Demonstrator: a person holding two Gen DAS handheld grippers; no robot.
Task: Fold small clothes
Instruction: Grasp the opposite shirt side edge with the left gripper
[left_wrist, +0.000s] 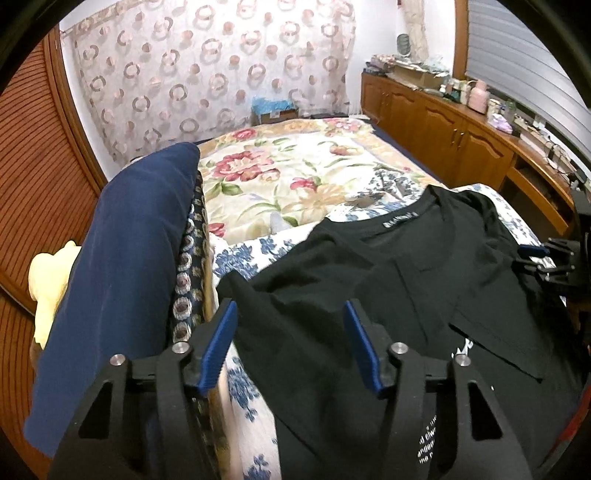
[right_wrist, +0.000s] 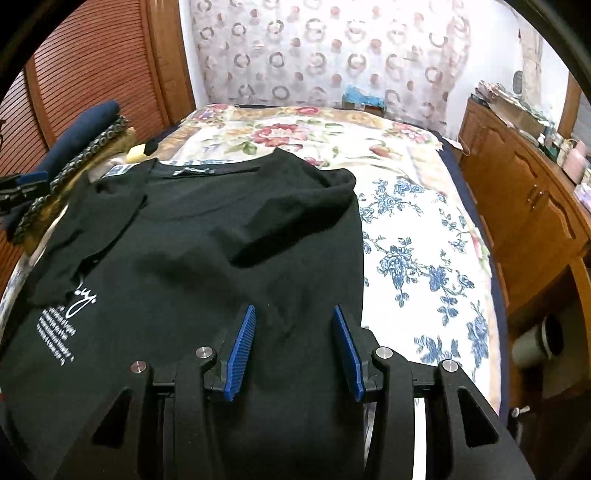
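Note:
A black T-shirt (left_wrist: 369, 280) (right_wrist: 207, 236) lies flat on the bed, collar at the far end, with both sleeves turned in over its body and white lettering (right_wrist: 59, 332) near the hem. My left gripper (left_wrist: 290, 310) hovers open over the shirt's left side, with nothing pinched between its blue pads. My right gripper (right_wrist: 294, 310) is open above the shirt's right half, near its straight right edge, and its pads hold nothing either. In the left wrist view the right gripper (left_wrist: 546, 262) shows at the frame's right edge. The left gripper (right_wrist: 18, 188) shows at the far left of the right wrist view.
A stack of folded clothes (left_wrist: 125, 258) (right_wrist: 85, 122), navy on top, sits left of the shirt. A floral bedspread (left_wrist: 280, 173) (right_wrist: 413, 236) covers the bed. Wooden cabinets (right_wrist: 524, 206) line the right side, a slatted wooden door (left_wrist: 33, 177) the left, and a patterned curtain (right_wrist: 332, 55) hangs behind.

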